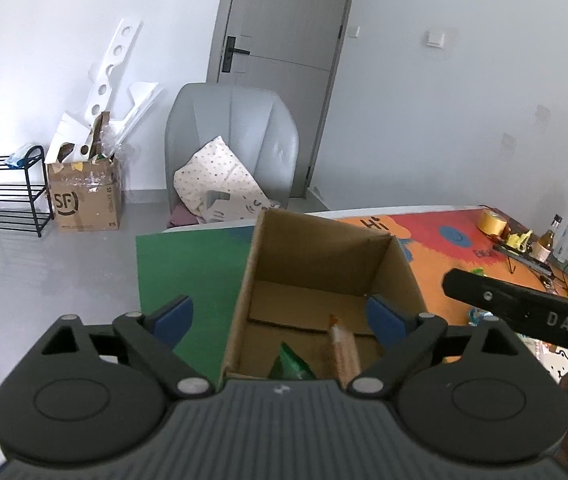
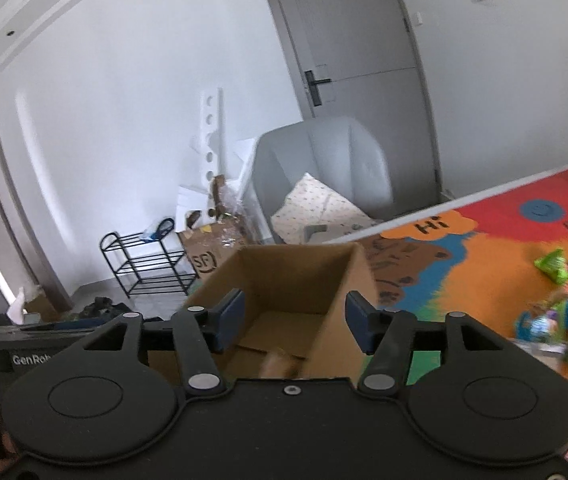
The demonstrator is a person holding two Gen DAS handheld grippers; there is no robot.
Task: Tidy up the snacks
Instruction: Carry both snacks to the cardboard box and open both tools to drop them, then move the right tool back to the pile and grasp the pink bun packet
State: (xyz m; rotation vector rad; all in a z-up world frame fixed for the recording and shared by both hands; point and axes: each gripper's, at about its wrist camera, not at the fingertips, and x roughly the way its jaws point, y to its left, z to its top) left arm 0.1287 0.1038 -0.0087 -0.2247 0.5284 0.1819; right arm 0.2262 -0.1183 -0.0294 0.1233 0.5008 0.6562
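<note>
Colourful mat [image 1: 423, 240] bears an open box [image 1: 315, 280]; both tools gape empty above it.

White walls [image 1: 443, 100] and a grey floor [image 1: 44, 272] fill the room in even daylight. A grey door [image 1: 284, 20] with a black handle stands at the far wall. Near it sits a grey armchair [image 1: 236, 120] holding a dotted pillow [image 1: 216, 176]. Left of the chair is a cardboard box [image 1: 84, 196] stuffed with white foam, then a black rack [image 1: 4, 196]. A light switch [image 1: 435, 38] is right of the door.
</note>
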